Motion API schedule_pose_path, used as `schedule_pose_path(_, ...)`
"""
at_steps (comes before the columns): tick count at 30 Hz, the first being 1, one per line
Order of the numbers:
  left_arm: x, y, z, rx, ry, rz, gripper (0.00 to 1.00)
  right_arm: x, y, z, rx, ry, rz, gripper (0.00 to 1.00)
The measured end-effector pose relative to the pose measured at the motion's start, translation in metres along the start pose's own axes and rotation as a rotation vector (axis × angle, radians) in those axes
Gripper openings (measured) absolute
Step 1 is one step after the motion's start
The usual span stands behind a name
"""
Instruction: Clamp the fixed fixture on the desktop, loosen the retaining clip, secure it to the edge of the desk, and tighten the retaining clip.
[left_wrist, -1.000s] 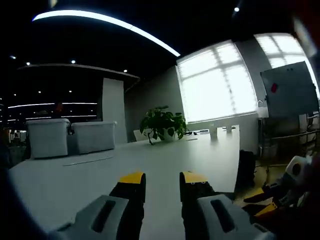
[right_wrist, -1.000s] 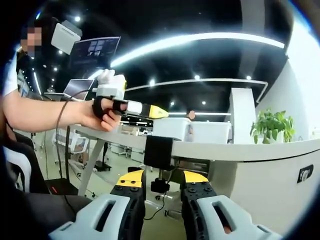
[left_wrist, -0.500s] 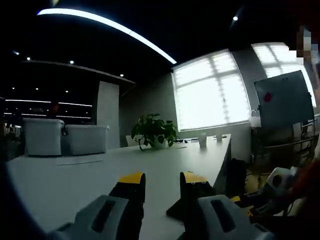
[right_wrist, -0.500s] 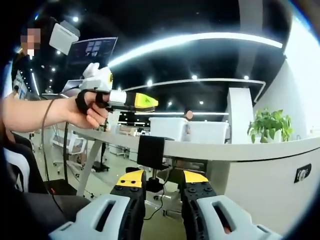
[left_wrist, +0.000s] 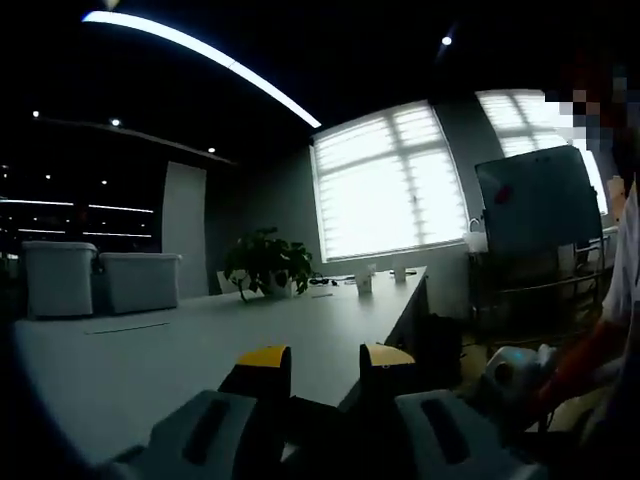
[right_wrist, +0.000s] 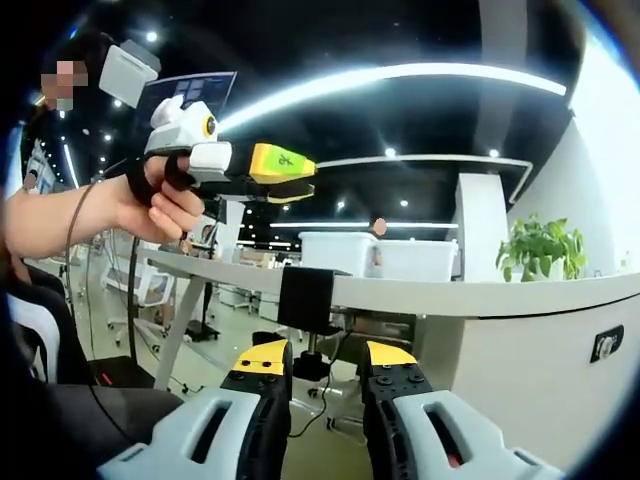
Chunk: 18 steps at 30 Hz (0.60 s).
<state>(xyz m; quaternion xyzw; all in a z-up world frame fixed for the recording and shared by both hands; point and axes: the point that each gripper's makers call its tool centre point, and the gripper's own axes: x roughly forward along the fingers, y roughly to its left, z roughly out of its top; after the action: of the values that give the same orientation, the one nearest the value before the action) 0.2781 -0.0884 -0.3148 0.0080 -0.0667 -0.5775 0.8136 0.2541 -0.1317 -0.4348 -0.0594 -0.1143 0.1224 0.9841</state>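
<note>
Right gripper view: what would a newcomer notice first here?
The black fixture clamped on the desk edge stands just beyond the right gripper, whose yellow-tipped fingers are open. Above it, a hand holds the left gripper up over the desk. A green plant sits at the far right.

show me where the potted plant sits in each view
Left gripper view: the potted plant is left of centre, far along the desk, beside the bright window.
Right gripper view: the potted plant is at the far right, on the desk.
Shared landmark: the white bins, left of the plant in both.
</note>
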Motion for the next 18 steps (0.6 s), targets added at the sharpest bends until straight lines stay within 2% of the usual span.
schedule_pose_path(8, -0.007, -0.016, -0.022, -0.034, 0.013, -0.018, 0.27, 0.000, -0.002, -0.003, 0.018, 0.001, -0.008, 0.26)
schedule_pose_path(12, -0.008, -0.023, -0.039, -0.042, 0.041, -0.035, 0.27, 0.001, -0.002, -0.005, 0.015, 0.007, -0.007, 0.26)
schedule_pose_path(18, -0.008, -0.031, -0.054, -0.040, 0.069, -0.045, 0.27, 0.002, -0.002, -0.008, 0.025, 0.007, -0.007, 0.26)
